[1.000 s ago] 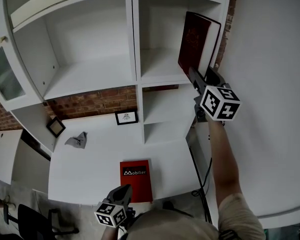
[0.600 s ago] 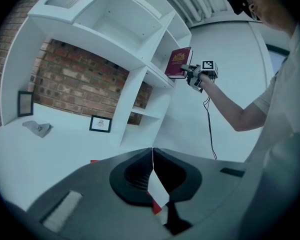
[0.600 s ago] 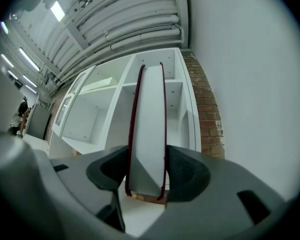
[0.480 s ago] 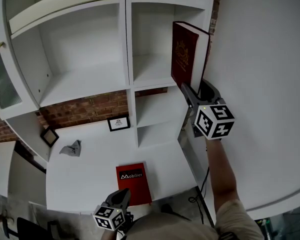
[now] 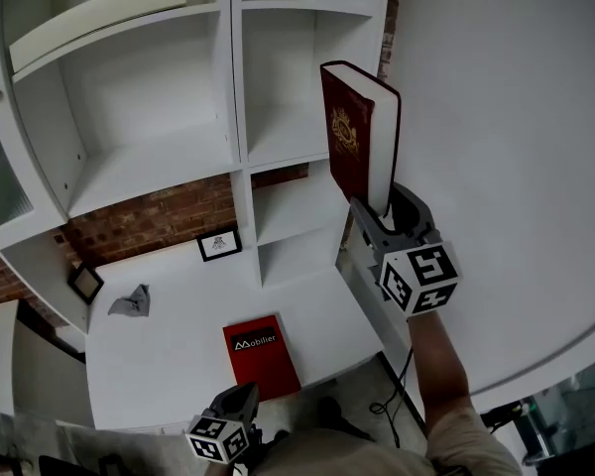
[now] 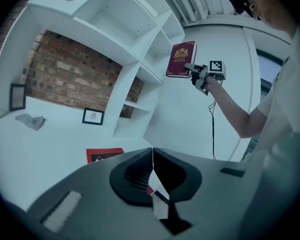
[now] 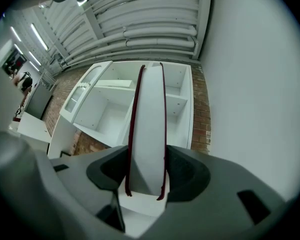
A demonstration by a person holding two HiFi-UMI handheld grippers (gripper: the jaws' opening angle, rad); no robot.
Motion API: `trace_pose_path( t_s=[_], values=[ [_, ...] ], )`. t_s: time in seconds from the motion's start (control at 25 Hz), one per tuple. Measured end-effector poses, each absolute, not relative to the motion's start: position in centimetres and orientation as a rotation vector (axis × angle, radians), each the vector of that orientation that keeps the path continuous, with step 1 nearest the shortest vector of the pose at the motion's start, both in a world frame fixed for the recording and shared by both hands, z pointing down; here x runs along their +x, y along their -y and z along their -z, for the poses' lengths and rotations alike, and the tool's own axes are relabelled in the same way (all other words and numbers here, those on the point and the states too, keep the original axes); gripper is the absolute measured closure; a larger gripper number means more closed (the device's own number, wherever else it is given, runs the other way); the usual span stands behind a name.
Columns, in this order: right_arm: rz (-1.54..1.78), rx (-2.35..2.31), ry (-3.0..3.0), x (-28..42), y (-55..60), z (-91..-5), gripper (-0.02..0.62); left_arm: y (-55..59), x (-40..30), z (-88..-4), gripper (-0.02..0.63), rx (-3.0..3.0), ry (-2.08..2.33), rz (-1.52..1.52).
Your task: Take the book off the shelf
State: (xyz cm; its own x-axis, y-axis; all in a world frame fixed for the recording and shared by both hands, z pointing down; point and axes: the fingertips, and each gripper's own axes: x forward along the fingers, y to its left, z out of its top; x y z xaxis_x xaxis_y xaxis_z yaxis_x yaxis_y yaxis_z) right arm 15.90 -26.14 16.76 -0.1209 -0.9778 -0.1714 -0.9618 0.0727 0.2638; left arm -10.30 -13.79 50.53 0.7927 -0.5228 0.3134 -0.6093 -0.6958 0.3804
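Observation:
A dark red hardback book [image 5: 352, 137] with a gold crest stands upright in the air in front of the white shelf unit [image 5: 233, 97], clear of its right-hand compartment. My right gripper [image 5: 382, 212] is shut on the book's lower end, with one jaw on each cover. In the right gripper view the white page edge of the book [image 7: 147, 129] fills the gap of the right gripper [image 7: 146, 171]. The left gripper view shows the book [image 6: 180, 59] held up by the right gripper [image 6: 195, 73]. My left gripper [image 5: 240, 405] hangs low by the desk's front edge, shut and empty [image 6: 152, 166].
A red book [image 5: 261, 353] lies flat on the white desk [image 5: 178, 335]. Two small picture frames [image 5: 218, 244] [image 5: 82, 282] and a crumpled grey cloth [image 5: 127, 302] sit near the brick back wall. A white wall [image 5: 506, 167] runs close on the right.
The right gripper has drawn the dark red book out of the right shelf compartment, toward me and downward. The left gripper has stayed low.

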Motion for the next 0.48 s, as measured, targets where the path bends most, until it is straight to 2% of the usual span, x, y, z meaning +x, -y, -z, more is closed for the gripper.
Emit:
trace_pose_path(
  t_s=[0.24,0.48],
  values=[
    [0.446,2.030,2.188,15.2,22.1,-21.3,0.387,11.7,-9.9,-51.7,0.600,2.509,0.756,-0.283],
    [0.235,2.034,2.269,15.8,19.3,-26.1,0.387,11.0,-9.4,-51.6,0.600,2.522,0.755,-0.301]
  ],
)
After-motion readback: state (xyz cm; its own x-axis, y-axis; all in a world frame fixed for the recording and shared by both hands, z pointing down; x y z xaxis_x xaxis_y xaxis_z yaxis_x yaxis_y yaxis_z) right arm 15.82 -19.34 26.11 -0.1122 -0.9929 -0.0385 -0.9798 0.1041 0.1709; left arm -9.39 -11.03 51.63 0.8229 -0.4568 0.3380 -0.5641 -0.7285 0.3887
